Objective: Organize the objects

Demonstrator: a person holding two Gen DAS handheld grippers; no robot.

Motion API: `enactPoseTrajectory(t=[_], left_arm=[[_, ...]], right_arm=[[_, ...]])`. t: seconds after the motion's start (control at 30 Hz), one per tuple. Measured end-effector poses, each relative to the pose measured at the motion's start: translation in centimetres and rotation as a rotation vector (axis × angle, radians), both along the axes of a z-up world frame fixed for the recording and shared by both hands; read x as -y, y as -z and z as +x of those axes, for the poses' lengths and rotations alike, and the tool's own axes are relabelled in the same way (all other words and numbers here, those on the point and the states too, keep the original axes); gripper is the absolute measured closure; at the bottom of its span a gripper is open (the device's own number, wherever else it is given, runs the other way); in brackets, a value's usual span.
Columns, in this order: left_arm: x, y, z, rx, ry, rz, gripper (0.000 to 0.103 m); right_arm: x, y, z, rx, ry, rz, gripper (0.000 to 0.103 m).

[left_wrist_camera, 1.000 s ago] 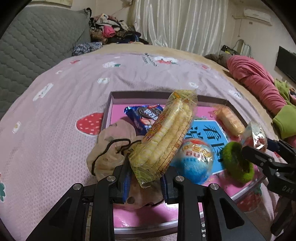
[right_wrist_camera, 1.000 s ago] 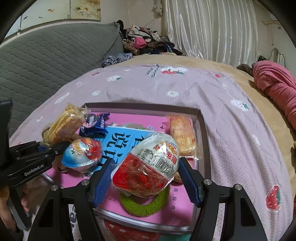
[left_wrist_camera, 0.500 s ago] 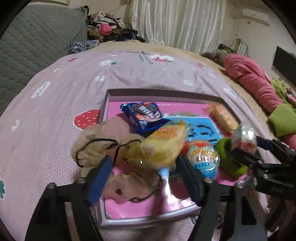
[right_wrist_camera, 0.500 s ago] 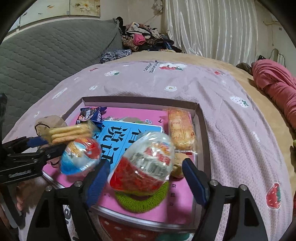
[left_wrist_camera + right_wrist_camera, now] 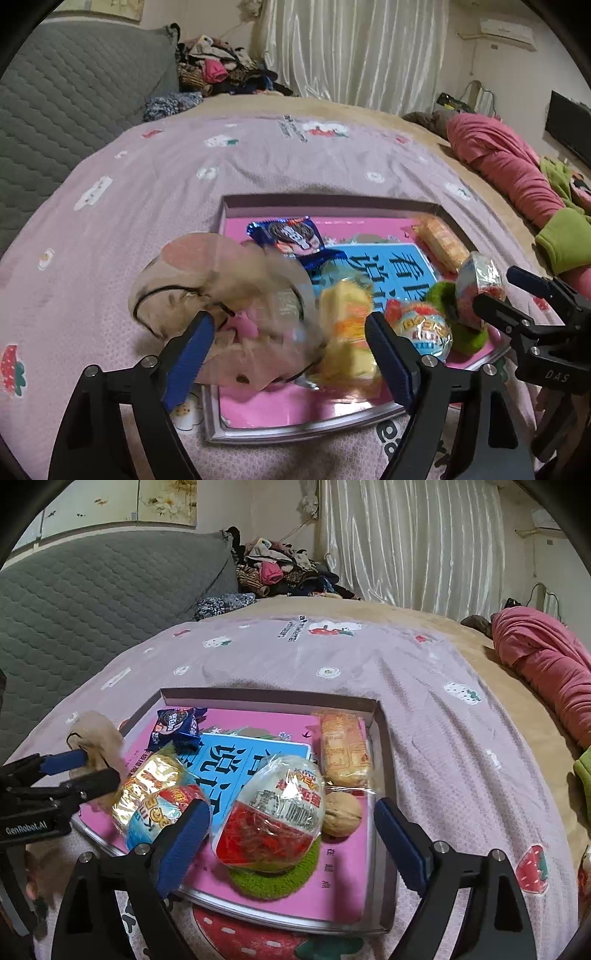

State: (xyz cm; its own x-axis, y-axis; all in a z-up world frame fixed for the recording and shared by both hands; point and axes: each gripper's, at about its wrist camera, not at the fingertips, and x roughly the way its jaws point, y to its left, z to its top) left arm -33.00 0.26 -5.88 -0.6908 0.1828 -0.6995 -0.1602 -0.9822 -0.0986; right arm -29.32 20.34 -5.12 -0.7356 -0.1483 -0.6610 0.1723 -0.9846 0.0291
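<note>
A shallow box (image 5: 332, 201) (image 5: 380, 738) with a pink floor lies on the bed. My left gripper (image 5: 288, 354) is open above its near left part; the yellow wafer pack (image 5: 347, 332) (image 5: 151, 782) lies blurred between its fingers, free of them. My right gripper (image 5: 291, 838) is open; the red-and-white egg-shaped snack (image 5: 273, 816) (image 5: 480, 284) rests on a green ring (image 5: 273, 875), free of the fingers. A blue egg snack (image 5: 424, 328), a blue cookie pack (image 5: 288, 236), a biscuit pack (image 5: 343, 749) and a walnut (image 5: 341, 814) lie in the box.
A beige pouch with a black cord (image 5: 207, 288) lies over the box's left rim. A grey quilted headboard (image 5: 92, 598) is at the left, a clothes pile (image 5: 280, 568) at the back, a pink blanket (image 5: 543, 672) at the right.
Both grippers have opened. The wafer pack dropped from the left gripper into the box. The egg-shaped snack left the right gripper and now sits on the green ring.
</note>
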Motion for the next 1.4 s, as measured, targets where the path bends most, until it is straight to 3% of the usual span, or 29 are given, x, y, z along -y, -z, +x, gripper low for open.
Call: enactPoseTrajectory(t=[0.2,0.47,0.73,0.87,1.07,1.4], left_arm=[[0.5,-1.0,0.3,-0.030,-0.035,-0.005,0.000],[0.3,-2.8,1.3,-0.083,-0.054,-0.025,0.000],[-0.8,-4.9,3.1,-0.135,-0.019,-0.042,0.000],[-1.0,-5.1,3.4,-0.148,0.013,0.002,0.000],[-2.1,-4.4,3.1,-0.140,0.033,-0.019,0.000],[-2.6,-5.5,4.3,-0.178,0.037,-0.027,0.000]], right_arm=[[0.0,-0.9,0.6,-0.030,0.010,0.009,0.009],[0.0,-2.7,2.0,-0.101,0.019,-0.012,0.001],[0.0,-4.9,3.9,-0.176,0.038,-0.027,0.001],[-0.1,-5.2,4.0,-0.185,0.050,-0.030,0.001],[-0.2,-4.7,3.9,-0.184,0.056,-0.024,0.001],[-0.3,-5.3,4.4,-0.199,0.058,-0.025,0.001]])
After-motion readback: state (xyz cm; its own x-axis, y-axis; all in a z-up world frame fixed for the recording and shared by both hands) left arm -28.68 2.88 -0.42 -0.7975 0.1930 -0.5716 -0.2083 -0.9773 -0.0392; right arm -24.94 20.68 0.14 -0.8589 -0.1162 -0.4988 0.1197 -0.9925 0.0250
